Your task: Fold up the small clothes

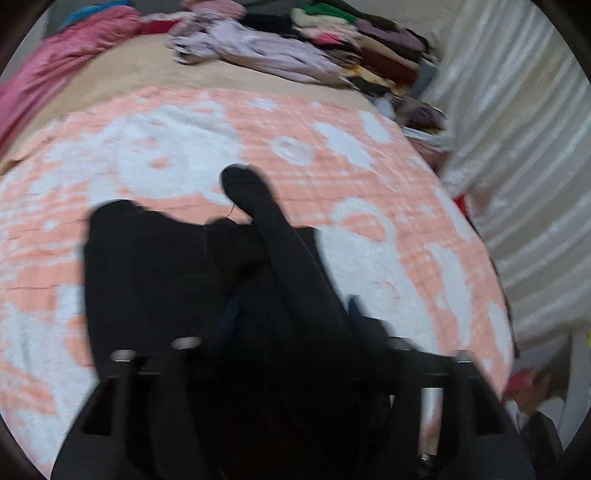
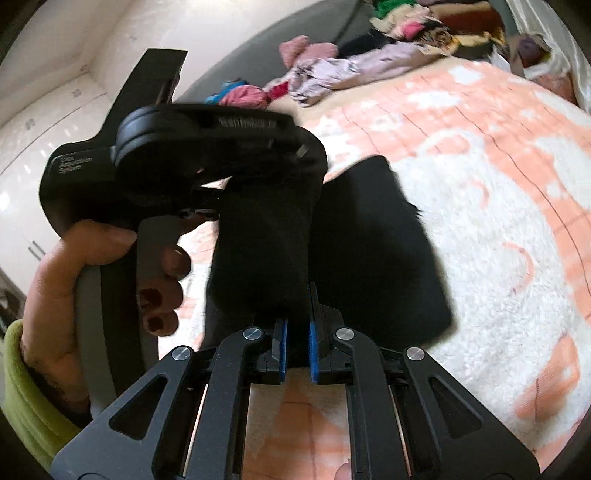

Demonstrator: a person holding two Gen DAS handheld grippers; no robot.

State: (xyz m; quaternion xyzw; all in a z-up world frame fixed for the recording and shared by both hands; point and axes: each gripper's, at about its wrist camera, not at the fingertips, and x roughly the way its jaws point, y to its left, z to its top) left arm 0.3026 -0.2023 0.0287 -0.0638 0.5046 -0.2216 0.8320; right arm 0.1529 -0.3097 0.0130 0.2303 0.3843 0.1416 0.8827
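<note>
Right gripper (image 2: 295, 332) pinches soft black knit garment (image 2: 369, 236) over fluffy peach-white blanket (image 2: 498, 240); left gripper (image 1: 291, 317) parted around it

Black garment (image 2: 373, 236): dark knit, partly folded, one narrow leg section raised, remainder flat on the bed's (image 2: 498, 258) near edge.

Left wrist camera looks steeply down, close over the peach-and-white blanket (image 1: 295, 122), facing the clothes pile (image 1: 354, 44) at the blanket's far edge. Right wrist camera, equally close above the blanket (image 2: 498, 229), faces the same pile (image 2: 417, 26) from farther right. Both views share the blanket, the pile and the black garment (image 1: 159, 266) (image 2: 380, 251).
</note>
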